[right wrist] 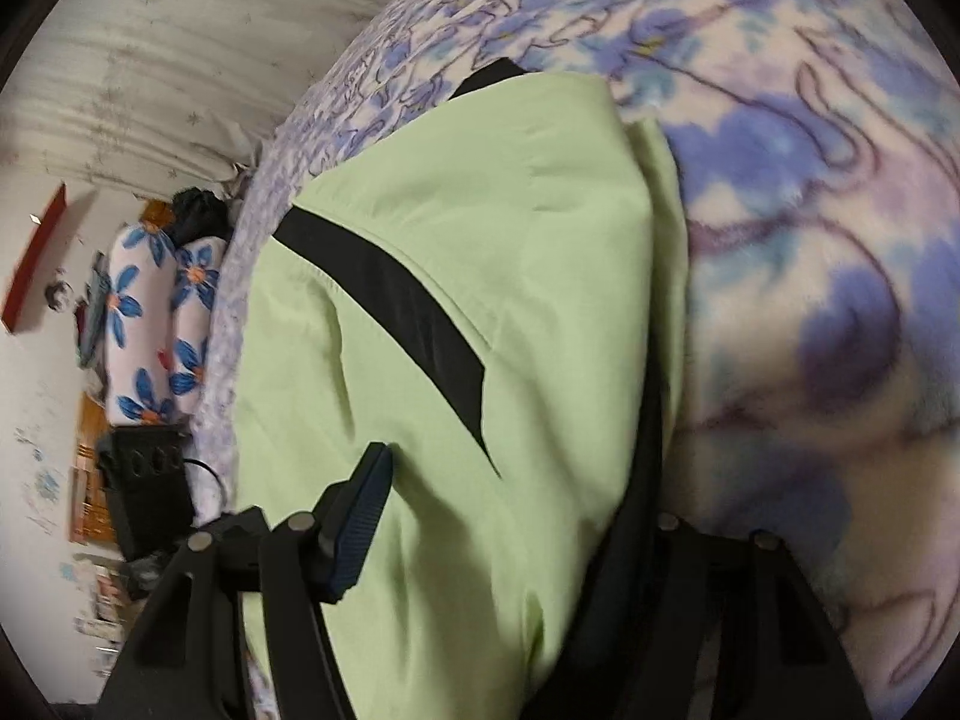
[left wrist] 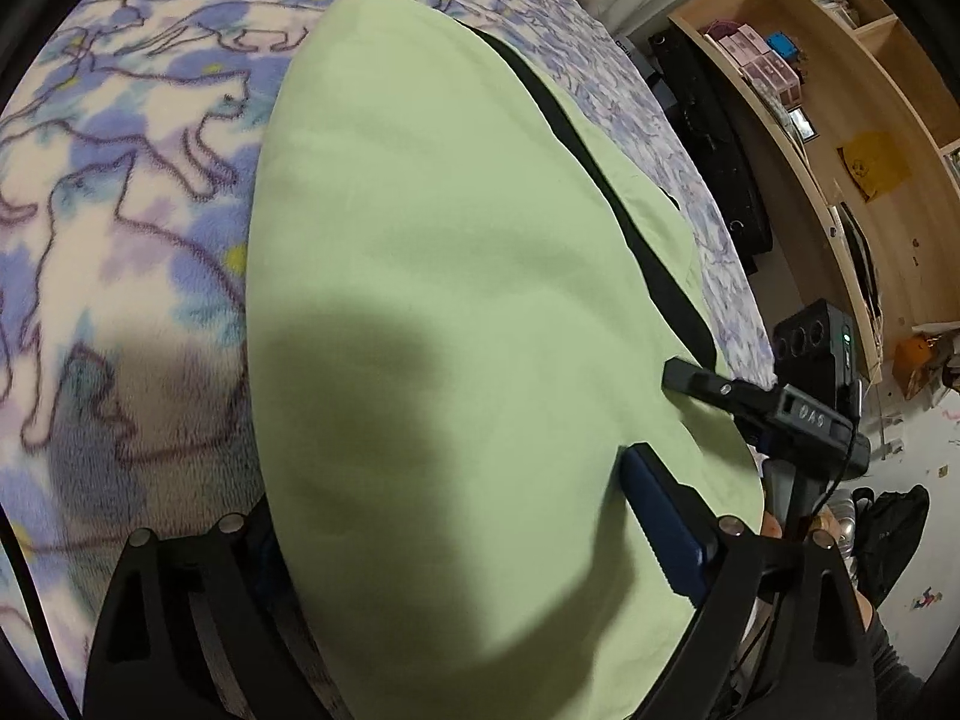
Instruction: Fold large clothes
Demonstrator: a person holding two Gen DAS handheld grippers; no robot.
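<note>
Fleece cat-print blanket (left wrist: 120, 192) is covering the bed where we are folding a pale green garment (left wrist: 450, 300), which is lying flat beneath and between both sets of jaws. We are holding the left gripper (left wrist: 432, 540) wide open, gripping nothing; the right gripper (right wrist: 510, 510) is straddling cloth, its grip unclear. Closing on one layer risks dragging the fold askew.

A pale green garment (left wrist: 456, 276) covers the middle of the bed, its fleece cat-print blanket (left wrist: 120, 192) lying bare and open on the far side in the left wrist view; along the bed's other edge, a wooden shelf unit (left wrist: 840, 120), a long black case (left wrist: 714, 138) and a black box (left wrist: 810, 336) crowd the narrow floor strip, while flowered cushions (right wrist: 150, 324) block the bed's end
</note>
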